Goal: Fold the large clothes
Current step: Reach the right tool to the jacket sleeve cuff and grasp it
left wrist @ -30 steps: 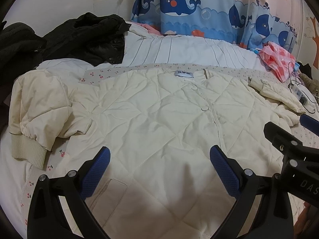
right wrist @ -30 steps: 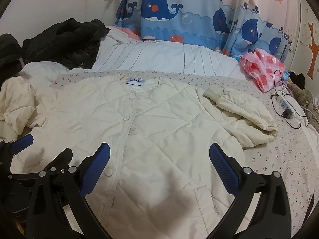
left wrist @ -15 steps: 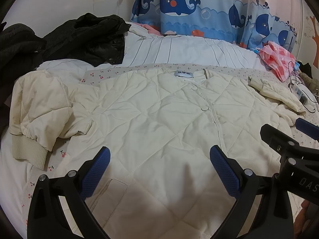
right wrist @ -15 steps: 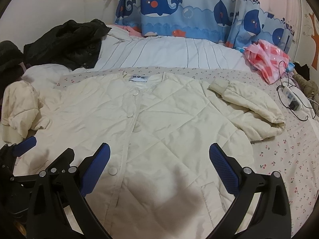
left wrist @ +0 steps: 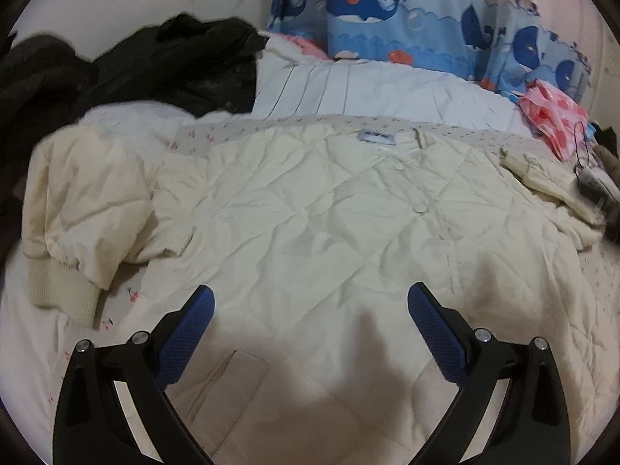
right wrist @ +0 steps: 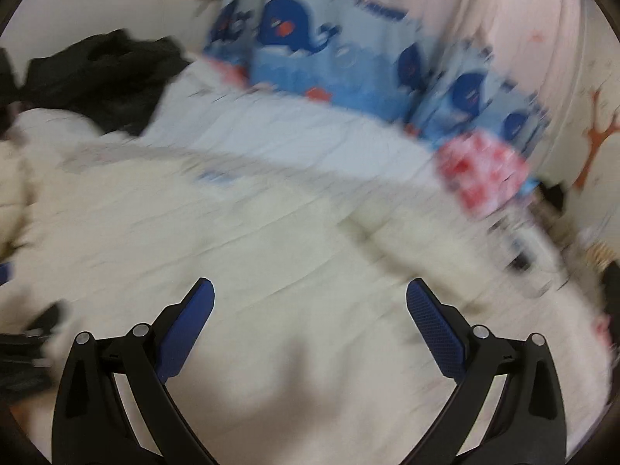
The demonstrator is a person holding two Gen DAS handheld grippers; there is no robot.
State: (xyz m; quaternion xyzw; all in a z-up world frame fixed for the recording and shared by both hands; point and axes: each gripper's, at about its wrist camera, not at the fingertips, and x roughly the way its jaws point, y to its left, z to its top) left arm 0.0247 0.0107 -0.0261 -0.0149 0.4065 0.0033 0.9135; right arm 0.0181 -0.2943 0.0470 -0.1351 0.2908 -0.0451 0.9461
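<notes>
The left gripper (left wrist: 310, 310) and right gripper (right wrist: 310, 306) are held above the cream jacket (left wrist: 329, 232), jaws spread wide, nothing gripped.

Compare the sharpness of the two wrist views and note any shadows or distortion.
Left wrist view: sharp; the jacket shows its quilting and neck label, with a soft shadow between the open left gripper fingers. Right wrist view: heavily motion-blurred; jacket and curtain smear, though the open right gripper stays crisp. Both have fisheye bending and dark corners.
</notes>
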